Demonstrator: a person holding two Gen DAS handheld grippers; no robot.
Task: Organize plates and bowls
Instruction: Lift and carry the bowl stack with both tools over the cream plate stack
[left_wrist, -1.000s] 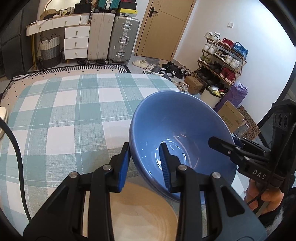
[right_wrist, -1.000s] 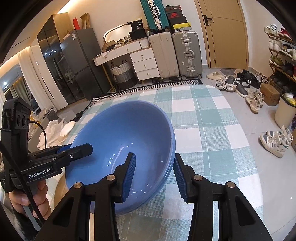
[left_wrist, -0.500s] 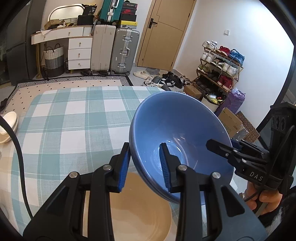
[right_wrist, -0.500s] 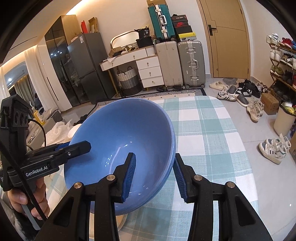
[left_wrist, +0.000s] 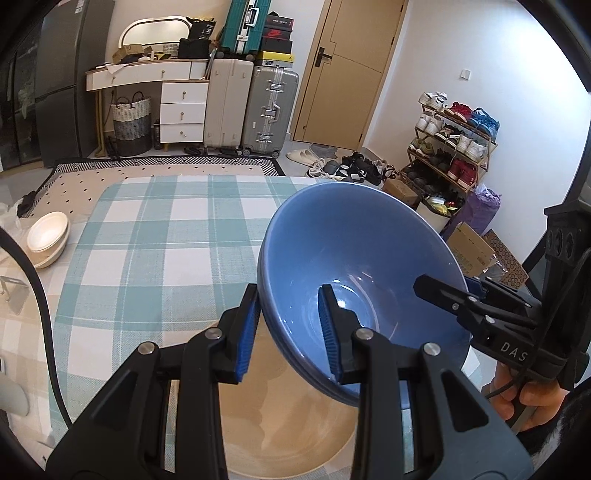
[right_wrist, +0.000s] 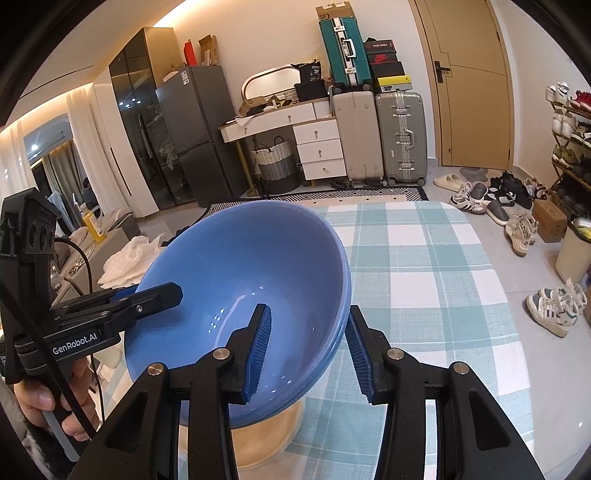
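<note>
I hold blue bowls (left_wrist: 354, 258) — left gripper (left_wrist: 288, 328), right gripper (right_wrist: 306, 350) both clamped on rim, above tan plate (left_wrist: 280, 424). Next — set down at table (left_wrist: 155, 236) edge.

Tan door (left_wrist: 343, 70), suitcases (left_wrist: 251, 107) beside white drawers (left_wrist: 183, 107) (shoe rack (left_wrist: 454, 140) right).

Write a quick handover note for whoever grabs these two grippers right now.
Left gripper: shut on the blue bowls' rim.
Right gripper: shut on the opposite rim.
The blue bowls look like two nested together, held tilted in the air above the beige bowl on the checked tablecloth.
White bowls sit stacked at the table's far left edge.
Done: blue bowls picked up.
Left: set them down; where is not shown.
</note>
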